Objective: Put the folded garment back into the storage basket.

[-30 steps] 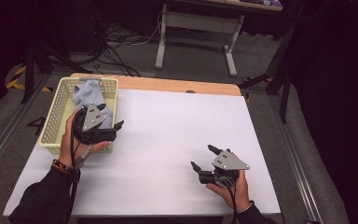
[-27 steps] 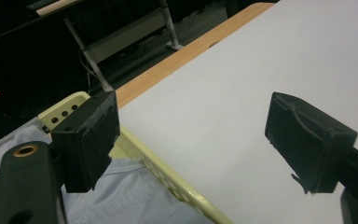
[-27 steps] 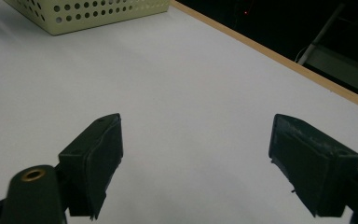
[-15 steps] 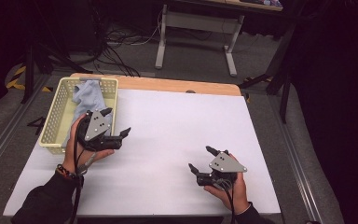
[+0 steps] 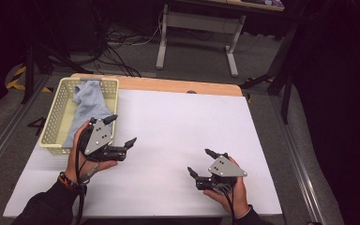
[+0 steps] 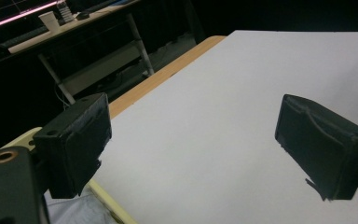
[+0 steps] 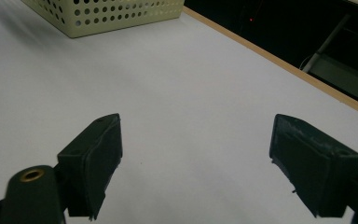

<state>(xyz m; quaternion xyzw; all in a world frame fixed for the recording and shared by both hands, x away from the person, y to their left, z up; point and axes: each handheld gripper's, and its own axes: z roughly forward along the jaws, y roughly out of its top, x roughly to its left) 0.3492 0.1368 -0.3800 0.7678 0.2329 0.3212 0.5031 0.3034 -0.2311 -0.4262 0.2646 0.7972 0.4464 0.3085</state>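
High view: a light blue cloth lies in the pale yellow basket at the tabletop's left edge. Just beside the basket, the left gripper has its jaws wide, having just been opening, with nothing between them; the cloth sits behind and left of them. Well apart, the right gripper hovers with jaws spread and empty.

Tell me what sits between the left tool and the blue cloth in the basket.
Nothing visible. The left tool, jaws open and empty, is just right of the basket; the blue cloth lies inside, draped over its near right rim beside the hand.
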